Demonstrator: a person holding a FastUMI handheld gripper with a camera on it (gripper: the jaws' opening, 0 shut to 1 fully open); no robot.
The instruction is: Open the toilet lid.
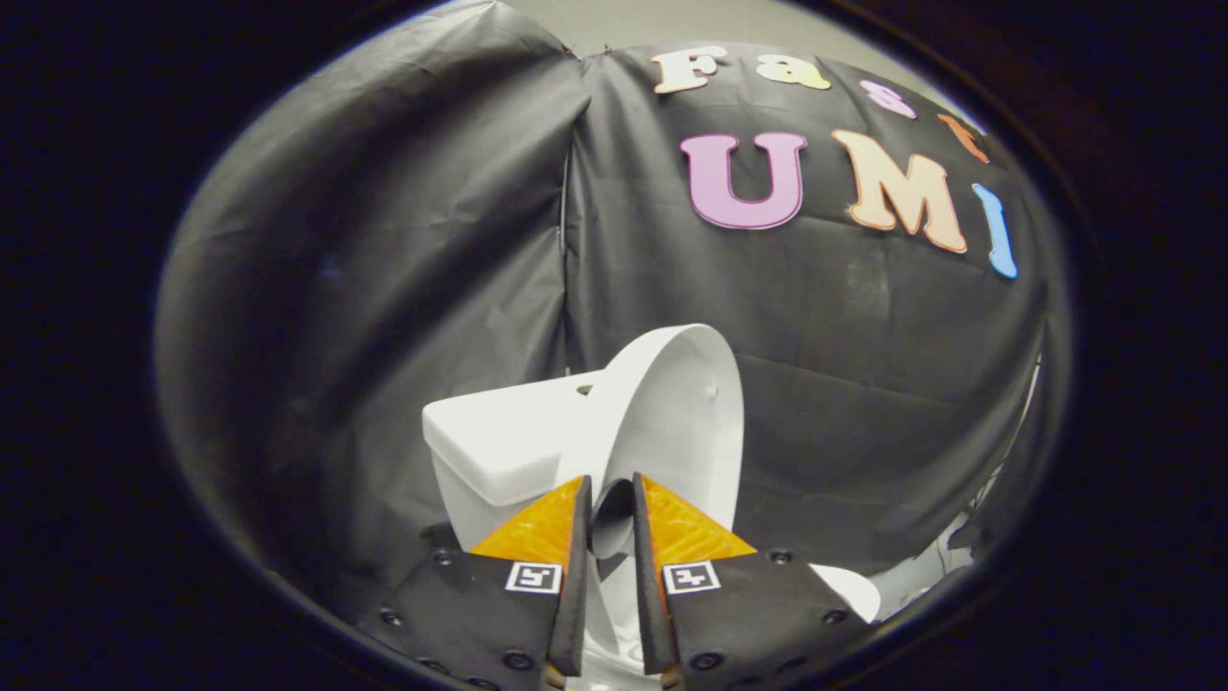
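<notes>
Black cloth (pixel 384 288) drapes the whole booth here, hanging in soft folds and catching a dull sheen where the light falls on it. Two panels of it meet at a vertical seam (pixel 566 221) in the corner, the one to the side billowing outward, the other stretched flatter with a long crease running across it. Above the cloth's top edge a strip of pale wall (pixel 672 19) peeks through, and low down at the far side the cloth ends and something light-coloured (pixel 959 547) shows past its hem, too small to make out.
</notes>
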